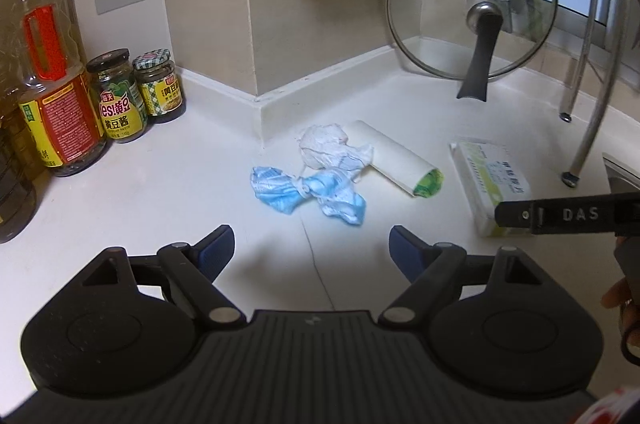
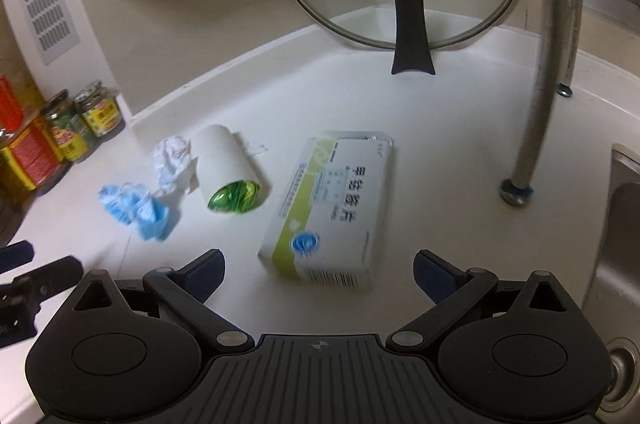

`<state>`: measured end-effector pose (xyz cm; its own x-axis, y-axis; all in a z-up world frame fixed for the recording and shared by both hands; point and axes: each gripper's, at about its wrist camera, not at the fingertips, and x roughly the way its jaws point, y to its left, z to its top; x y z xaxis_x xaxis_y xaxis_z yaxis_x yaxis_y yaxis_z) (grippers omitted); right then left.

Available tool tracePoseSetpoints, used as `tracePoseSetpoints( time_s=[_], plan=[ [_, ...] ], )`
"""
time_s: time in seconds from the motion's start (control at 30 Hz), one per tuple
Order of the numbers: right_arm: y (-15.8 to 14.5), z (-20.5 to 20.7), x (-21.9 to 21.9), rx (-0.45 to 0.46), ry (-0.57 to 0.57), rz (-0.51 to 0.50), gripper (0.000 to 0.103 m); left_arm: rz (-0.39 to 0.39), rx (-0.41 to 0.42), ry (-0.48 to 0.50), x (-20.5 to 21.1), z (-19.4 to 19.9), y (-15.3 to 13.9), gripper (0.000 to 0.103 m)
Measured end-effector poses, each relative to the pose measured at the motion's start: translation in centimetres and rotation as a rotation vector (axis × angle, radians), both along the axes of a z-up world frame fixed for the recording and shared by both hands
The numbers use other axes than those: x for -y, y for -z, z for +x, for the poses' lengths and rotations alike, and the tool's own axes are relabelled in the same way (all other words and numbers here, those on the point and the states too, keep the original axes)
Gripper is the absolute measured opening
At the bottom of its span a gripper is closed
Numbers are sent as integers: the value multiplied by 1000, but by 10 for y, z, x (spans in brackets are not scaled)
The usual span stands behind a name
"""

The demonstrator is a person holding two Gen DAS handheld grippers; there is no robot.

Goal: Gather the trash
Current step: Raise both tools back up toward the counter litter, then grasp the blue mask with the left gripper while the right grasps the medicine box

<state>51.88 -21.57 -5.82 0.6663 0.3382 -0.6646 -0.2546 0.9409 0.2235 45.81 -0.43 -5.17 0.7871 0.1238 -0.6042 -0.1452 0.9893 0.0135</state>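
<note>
My left gripper and right gripper both gape empty over a smooth white counter. Just beyond the right one lies a flat cardboard box. Left of the box lie a paper tube stuffed with green foil, crumpled white tissue and a soft blue mask. I judge I'm approaching; next I close on the box and the mask.

Dim, warm indoor light, brightest across the middle of the white counter. Soft shadows under the gripper bodies and behind the crumpled blue mask. Strong fisheye bending toward the edges, dark corners, and slight motion blur on the medicine box.
</note>
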Motion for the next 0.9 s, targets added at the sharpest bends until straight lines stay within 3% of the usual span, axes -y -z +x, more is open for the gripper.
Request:
tracePoseSetpoints(
  time_s=[0.3,0.6,0.67,0.7,0.9],
  plan=[
    [13,35,-20,-6,27,-91,100,10,-24,-8,-14,22,9,83],
    [21,42,-25,5,47,-141,99,22,-20,3,-19,37,12,86],
    [22,42,-24,14,47,-153,80,30,-17,11,-19,40,12,86],
    [22,42,-23,11,45,-149,77,32,-17,15,-19,42,13,86],
    [20,40,-14,21,57,-133,74,23,-19,28,-18,55,17,88]
  ],
)
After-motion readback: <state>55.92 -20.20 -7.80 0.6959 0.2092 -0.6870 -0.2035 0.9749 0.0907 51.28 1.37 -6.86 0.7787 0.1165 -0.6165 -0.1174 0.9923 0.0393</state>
